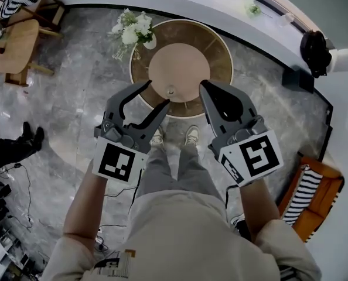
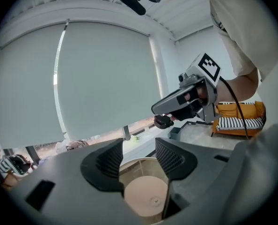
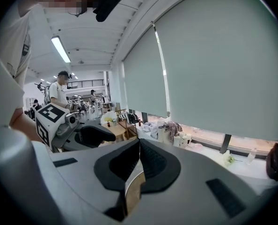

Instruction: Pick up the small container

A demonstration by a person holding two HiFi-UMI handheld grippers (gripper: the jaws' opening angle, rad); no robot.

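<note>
round wooden table (image 1: 218,51): ahead of left gripper (image 1: 157,94) and right gripper (image 1: 203,86), below their tips | white flowers (image 1: 132,29): ahead-left of left gripper, at table's rim | orange sofa (image 1: 329,186) with striped cushion (image 1: 300,195): behind-right of right gripper | black bag (image 1: 314,50): ahead-right of right gripper | marble floor (image 1: 86,86): underneath

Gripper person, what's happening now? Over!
Left gripper open, empty. Right gripper shut, empty. Small container on round table, untouched. White flowers at table's edge, off to the side.
</note>
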